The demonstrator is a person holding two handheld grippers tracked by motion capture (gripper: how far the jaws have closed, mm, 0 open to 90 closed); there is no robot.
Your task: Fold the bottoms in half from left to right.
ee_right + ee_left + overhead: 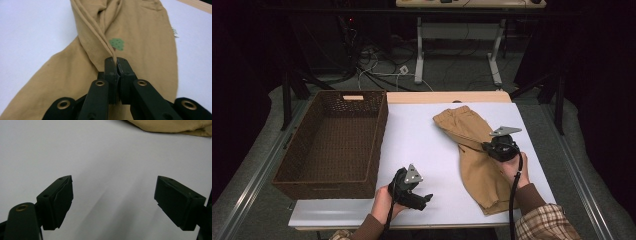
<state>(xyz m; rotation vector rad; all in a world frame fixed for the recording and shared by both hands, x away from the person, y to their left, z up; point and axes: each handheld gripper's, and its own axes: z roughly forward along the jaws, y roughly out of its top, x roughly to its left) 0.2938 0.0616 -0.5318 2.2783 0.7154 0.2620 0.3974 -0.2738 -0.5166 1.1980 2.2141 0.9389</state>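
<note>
My right tongs (116, 65) pinch fold of tan shorts (477, 150) at table (422, 145) 3 o'clock; my left tongs (113, 200) wide, nothing between, 6 o'clock; basket (332, 145) 9 o'clock.

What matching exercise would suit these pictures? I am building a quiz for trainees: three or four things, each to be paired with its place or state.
Things:
1. right gripper
2. left gripper
3. wicker basket
4. tan garment

Places or states:
A. empty, at the table's left
B. spread on the table's right side
C. open over bare table
D. shut on a fold of cloth

Pairs: 1-D, 2-C, 3-A, 4-B
</note>
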